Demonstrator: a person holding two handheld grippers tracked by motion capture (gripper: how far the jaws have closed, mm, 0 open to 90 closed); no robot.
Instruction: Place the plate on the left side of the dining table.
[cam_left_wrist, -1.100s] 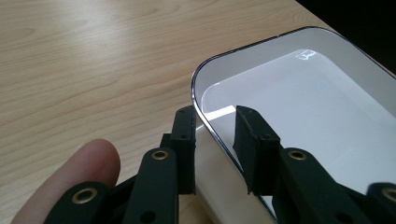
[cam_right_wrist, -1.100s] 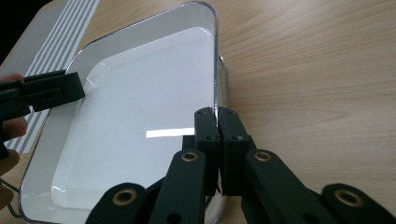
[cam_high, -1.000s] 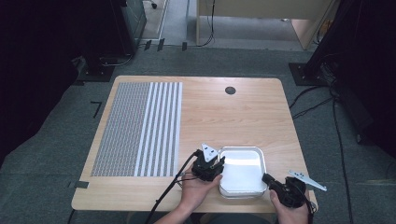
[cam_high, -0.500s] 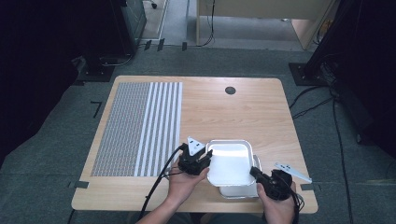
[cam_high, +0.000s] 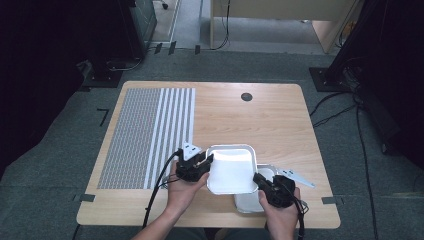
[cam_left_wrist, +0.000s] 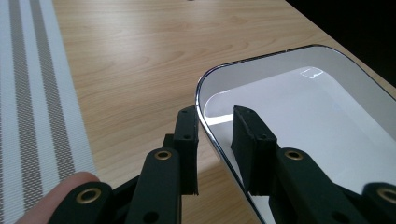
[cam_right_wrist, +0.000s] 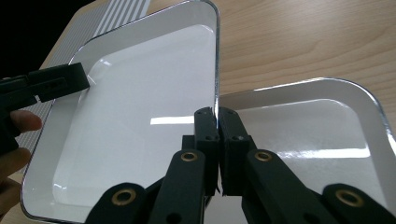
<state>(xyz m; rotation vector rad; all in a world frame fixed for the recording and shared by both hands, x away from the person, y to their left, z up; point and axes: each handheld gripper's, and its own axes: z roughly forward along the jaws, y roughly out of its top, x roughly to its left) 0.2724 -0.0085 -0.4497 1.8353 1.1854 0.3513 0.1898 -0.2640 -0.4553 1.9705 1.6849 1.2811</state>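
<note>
At desk's 6 o'clock edge, upper tray (cam_high: 231, 170) lifted off lower tray (cam_high: 248, 202). Right gripper (cam_right_wrist: 217, 122) jaws clamped on its rim; left gripper (cam_left_wrist: 215, 140) jaws straddle opposite rim, grip uncertain. Keep tray level, move both hands together toward 9 o'clock.

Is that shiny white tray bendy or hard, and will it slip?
The upper tray probably stays stiff: pinched at two rims, it looks flat. Its glossy surface looks slippery, so the right gripper pinching the thin rim might slide.

The wooden surface (cam_high: 280, 125) carries a striped grey-and-white mat (cam_high: 145, 135) along its left edge and a white tray (cam_high: 245, 202) flat near its front edge.
</note>
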